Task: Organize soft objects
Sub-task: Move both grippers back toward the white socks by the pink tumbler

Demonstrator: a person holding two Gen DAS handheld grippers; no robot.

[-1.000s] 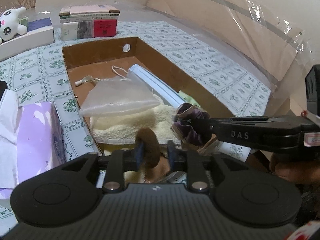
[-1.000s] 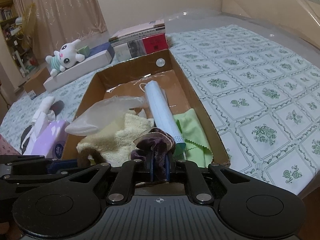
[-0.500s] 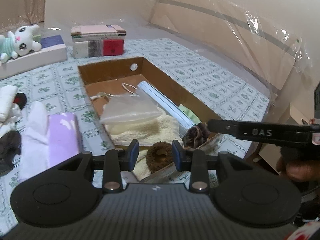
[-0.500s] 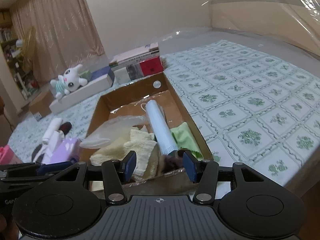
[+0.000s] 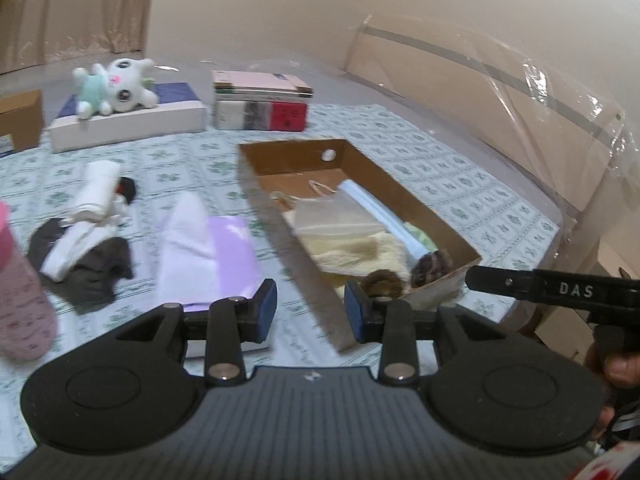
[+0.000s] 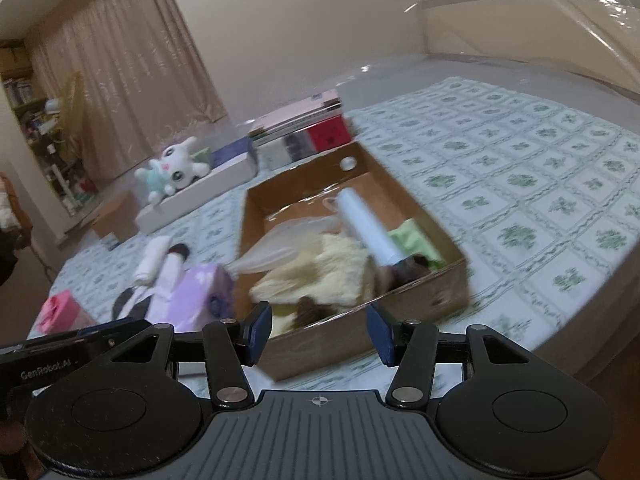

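An open cardboard box [image 5: 400, 196] stands on the patterned bedcover. At its near end a brown scrunchie [image 5: 384, 280] and a purple scrunchie [image 5: 434, 266] lie beside a cream towel [image 5: 352, 248]. My left gripper [image 5: 310, 308] hangs open and empty, above the cover just left of the box's near corner. The right gripper's finger [image 5: 520, 282] reaches in from the right. In the right wrist view my right gripper [image 6: 320, 328] is open and empty, drawn back above the box's near wall [image 6: 400, 332]. The purple scrunchie [image 6: 408, 270] and brown scrunchie [image 6: 308, 306] lie beyond it.
The box also holds a clear bag [image 6: 280, 240], a pale blue roll [image 6: 368, 228] and a green cloth [image 6: 414, 238]. Left of it lie a purple tissue pack [image 5: 216, 252], white and dark socks [image 5: 88, 248] and a pink object [image 5: 20, 300]. A plush toy [image 5: 116, 88] and stacked books [image 5: 260, 104] sit behind.
Both grippers let go of their scrunchies, which now lie at the box's near end. Both opened, then drew back and up, away from the box.
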